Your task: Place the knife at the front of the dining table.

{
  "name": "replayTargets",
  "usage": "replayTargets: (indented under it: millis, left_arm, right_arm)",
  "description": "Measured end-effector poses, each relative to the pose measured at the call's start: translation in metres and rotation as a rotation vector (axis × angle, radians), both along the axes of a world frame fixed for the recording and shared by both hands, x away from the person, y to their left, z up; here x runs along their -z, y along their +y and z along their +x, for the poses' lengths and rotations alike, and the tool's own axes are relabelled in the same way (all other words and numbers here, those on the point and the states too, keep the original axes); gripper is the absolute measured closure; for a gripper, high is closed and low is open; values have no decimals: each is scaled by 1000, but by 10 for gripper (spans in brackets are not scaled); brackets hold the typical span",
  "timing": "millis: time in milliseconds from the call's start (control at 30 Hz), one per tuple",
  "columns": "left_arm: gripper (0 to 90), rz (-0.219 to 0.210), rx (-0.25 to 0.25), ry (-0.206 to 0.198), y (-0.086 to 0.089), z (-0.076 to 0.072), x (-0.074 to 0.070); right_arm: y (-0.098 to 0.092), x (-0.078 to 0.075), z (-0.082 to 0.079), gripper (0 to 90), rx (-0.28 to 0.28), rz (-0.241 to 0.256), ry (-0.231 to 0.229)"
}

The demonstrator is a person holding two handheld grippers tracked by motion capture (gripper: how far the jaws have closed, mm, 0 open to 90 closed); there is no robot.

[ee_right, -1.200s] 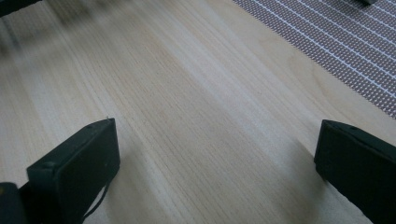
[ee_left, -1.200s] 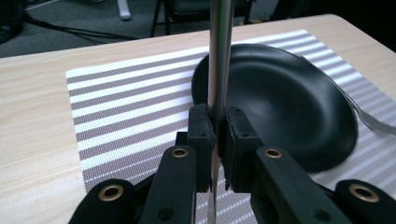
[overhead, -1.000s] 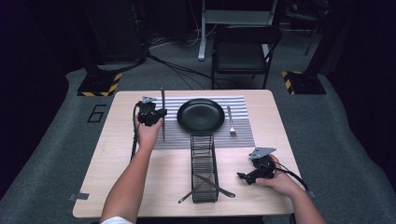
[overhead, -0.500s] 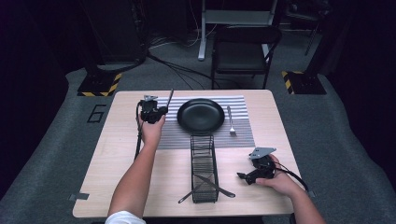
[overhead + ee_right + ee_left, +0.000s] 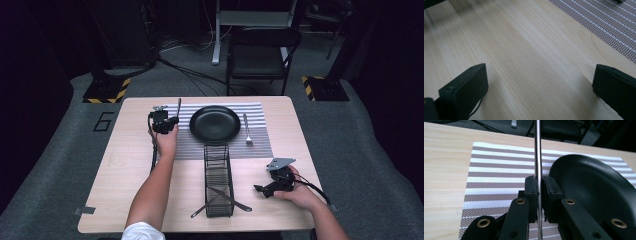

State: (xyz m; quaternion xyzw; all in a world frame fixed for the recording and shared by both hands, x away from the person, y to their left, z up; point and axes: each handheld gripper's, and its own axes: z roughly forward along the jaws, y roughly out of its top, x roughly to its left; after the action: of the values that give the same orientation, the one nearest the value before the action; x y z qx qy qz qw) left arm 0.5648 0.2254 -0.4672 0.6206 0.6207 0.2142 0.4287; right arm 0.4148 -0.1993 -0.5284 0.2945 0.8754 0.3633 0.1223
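Observation:
My left gripper [image 5: 165, 121] [image 5: 539, 185] is shut on a thin metal utensil [image 5: 178, 107] [image 5: 538, 150], which stands nearly upright and shows edge-on between the jaws. It hovers over the left part of the striped placemat [image 5: 184, 142] [image 5: 499, 170], just left of the black plate [image 5: 215, 123] [image 5: 594, 190]. A fork [image 5: 246, 129] lies on the mat to the right of the plate. My right gripper [image 5: 263, 189] [image 5: 540, 82] is open low over bare wood at the front right, with nothing between its fingers.
A black wire basket [image 5: 218, 172] stands in front of the plate, with two utensils [image 5: 222, 197] poking out of its near end. A folding chair [image 5: 260, 55] stands beyond the table's far edge. A corner of the placemat [image 5: 604, 22] lies ahead of the right gripper.
The held utensil leaned toward the plate, then came back nearly upright, a little further right. The right gripper has stayed put.

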Motion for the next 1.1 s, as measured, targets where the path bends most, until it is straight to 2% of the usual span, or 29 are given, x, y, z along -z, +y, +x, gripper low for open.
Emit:
replayTargets:
  millis: [167, 267, 400, 533, 767, 900, 1033, 1100]
  left_arm:
    - [827, -2, -29, -1, -1, 3, 4]
    - [827, 21, -39, 7, -4, 7, 8]
    - [827, 25, -50, 15, -5, 10, 13]
    - [826, 10, -75, 34, -6, 14, 21]
    - [826, 18, -93, 41, -7, 20, 31]
    - [827, 1, -119, 67, -8, 23, 42]
    - [826, 3, -116, 77, -9, 24, 46]
    - [826, -17, -128, 78, -11, 25, 49]
  right_arm:
    - [0, 0, 0, 0, 0, 0, 0]
    - [0, 0, 0, 0, 0, 0, 0]
    - [0, 0, 0, 0, 0, 0, 0]
    - [0, 0, 0, 0, -1, 3, 0]
    - [0, 0, 0, 0, 0, 0, 0]
    - [0, 0, 0, 0, 0, 0, 0]
    - [0, 0, 0, 0, 0, 0, 0]
    - [0, 0, 0, 0, 0, 0, 0]
